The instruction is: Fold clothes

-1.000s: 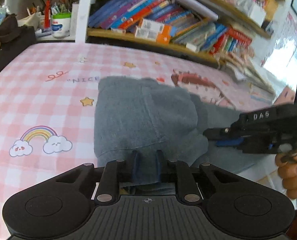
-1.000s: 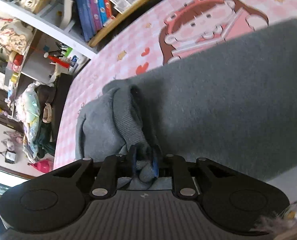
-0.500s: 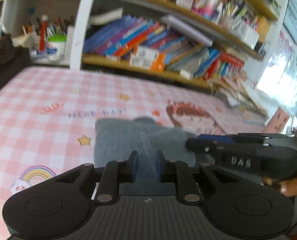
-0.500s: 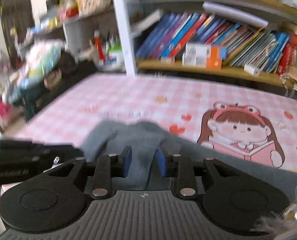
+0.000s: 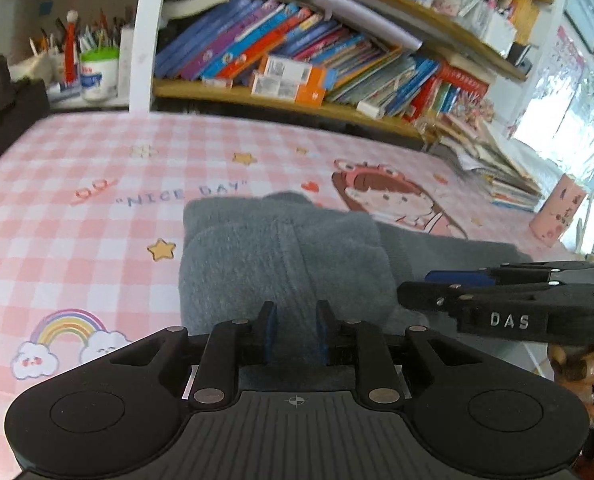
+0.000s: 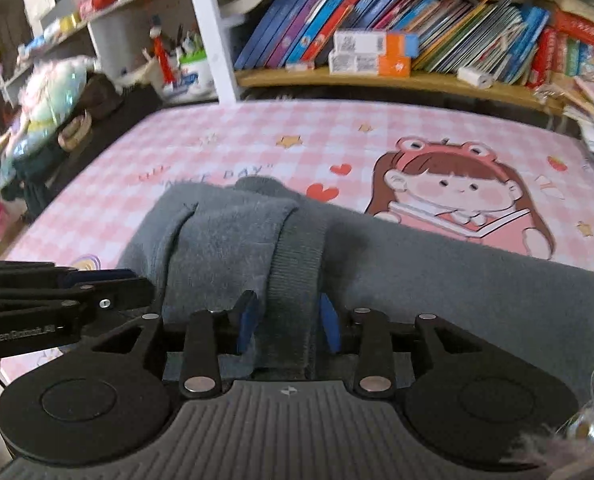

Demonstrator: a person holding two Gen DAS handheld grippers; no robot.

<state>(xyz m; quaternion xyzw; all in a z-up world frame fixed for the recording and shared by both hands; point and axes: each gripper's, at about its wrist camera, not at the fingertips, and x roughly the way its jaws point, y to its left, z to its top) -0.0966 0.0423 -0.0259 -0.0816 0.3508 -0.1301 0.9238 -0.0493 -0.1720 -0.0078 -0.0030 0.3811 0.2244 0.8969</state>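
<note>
Both grippers, left gripper (image 5: 295,336) and right gripper (image 6: 287,320), are opening over the folded grey garment (image 5: 281,256); the pads seem already off the cloth. Better to lift straight away; a caught cuff (image 6: 295,256) can undo the fold.

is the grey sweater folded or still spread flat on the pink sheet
Partly folded: the grey sweater has a ribbed-cuff sleeve doubled over its body, with the rest trailing flat to the right.

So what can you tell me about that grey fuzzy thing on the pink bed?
It's a grey sweater of soft, fleecy-looking knit, lying partly folded on the pink checked sheet. A sleeve is laid over the body, its ribbed cuff running between the right gripper, whose jaws are opening. The left gripper hangs over the near edge, jaws opening too, apparently not pinching it.
</note>
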